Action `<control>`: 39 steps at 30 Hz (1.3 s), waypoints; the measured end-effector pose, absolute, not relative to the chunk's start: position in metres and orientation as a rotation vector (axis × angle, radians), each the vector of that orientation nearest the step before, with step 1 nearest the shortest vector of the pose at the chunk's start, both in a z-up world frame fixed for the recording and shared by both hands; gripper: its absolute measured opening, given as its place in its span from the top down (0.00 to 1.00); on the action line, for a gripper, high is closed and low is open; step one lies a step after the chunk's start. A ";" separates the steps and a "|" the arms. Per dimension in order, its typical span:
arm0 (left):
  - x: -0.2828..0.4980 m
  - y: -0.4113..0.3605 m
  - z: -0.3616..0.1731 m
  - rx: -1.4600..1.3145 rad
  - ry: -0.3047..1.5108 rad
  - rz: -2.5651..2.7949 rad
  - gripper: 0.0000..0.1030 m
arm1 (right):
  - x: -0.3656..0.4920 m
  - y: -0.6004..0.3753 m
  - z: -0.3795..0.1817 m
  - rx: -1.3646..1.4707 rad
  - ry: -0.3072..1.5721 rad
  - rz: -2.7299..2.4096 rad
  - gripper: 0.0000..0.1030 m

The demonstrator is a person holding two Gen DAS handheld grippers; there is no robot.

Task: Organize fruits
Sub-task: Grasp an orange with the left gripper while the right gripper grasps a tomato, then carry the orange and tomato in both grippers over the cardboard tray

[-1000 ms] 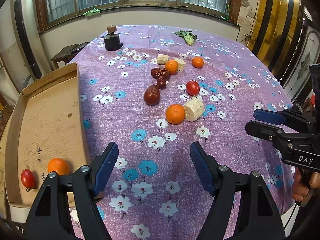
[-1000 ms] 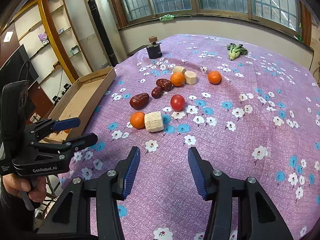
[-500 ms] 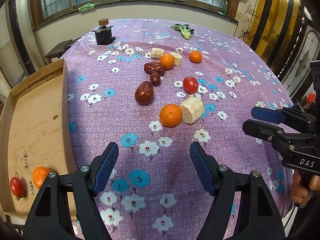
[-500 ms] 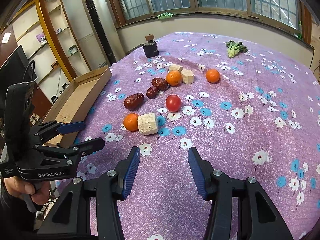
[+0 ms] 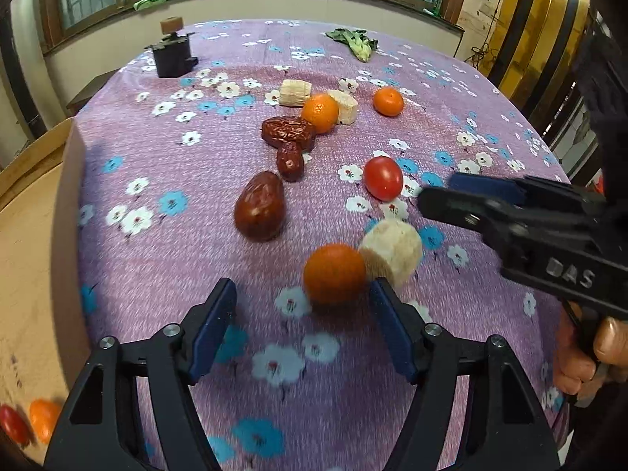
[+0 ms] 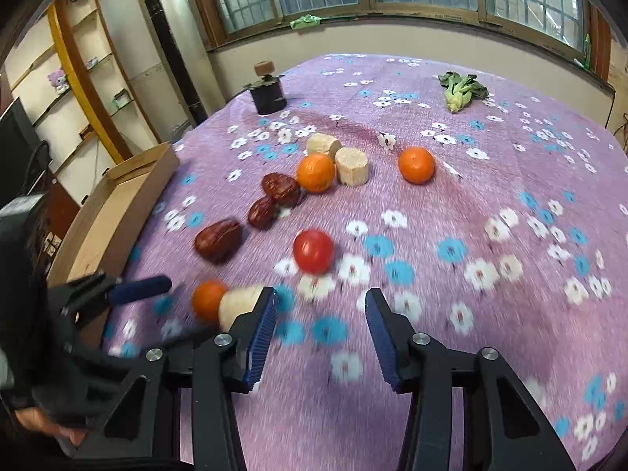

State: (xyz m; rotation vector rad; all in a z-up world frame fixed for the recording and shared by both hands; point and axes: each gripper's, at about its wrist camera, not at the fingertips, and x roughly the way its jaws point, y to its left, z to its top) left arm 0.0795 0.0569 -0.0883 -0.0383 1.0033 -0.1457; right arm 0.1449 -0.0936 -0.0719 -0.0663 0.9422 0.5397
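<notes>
On the purple flowered cloth, the near orange (image 5: 334, 274) lies against a pale banana chunk (image 5: 392, 249). My left gripper (image 5: 302, 294) is just short of that orange, which sits close to its right finger; the jaws are closing and the pads do not touch it. A red tomato (image 6: 313, 251) lies just ahead of my right gripper (image 6: 320, 300), whose jaws are closing with nothing between them. The right gripper (image 5: 435, 192) also shows from the side beside the tomato (image 5: 382, 178). The left gripper (image 6: 184, 308) appears blurred by the orange (image 6: 208, 298).
A cardboard tray (image 5: 35, 235) at the left table edge holds a tomato (image 5: 11, 426) and an orange (image 5: 43, 418). Three dates (image 5: 260, 206), two more oranges (image 5: 320, 113), banana chunks (image 5: 295, 92), a green vegetable (image 5: 355, 43) and a black stand (image 5: 172, 53) lie farther back.
Both grippers have moved forward and lower toward the fruit: the left up to the near orange, the right toward the tomato. Both pairs of jaws have narrowed a little.
</notes>
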 end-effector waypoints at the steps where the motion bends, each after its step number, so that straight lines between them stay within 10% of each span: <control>1: 0.082 0.056 -0.089 -0.035 1.005 -0.147 0.36 | 0.150 -0.090 -0.074 -0.068 0.945 0.541 0.57; 10: 0.093 0.049 -0.090 -0.002 0.968 -0.206 0.73 | 0.176 -0.064 -0.094 -0.096 0.971 0.529 0.71; 39: 0.030 0.075 -0.051 -0.051 0.883 -0.118 0.73 | 0.086 -0.100 -0.045 -0.007 0.874 0.547 0.71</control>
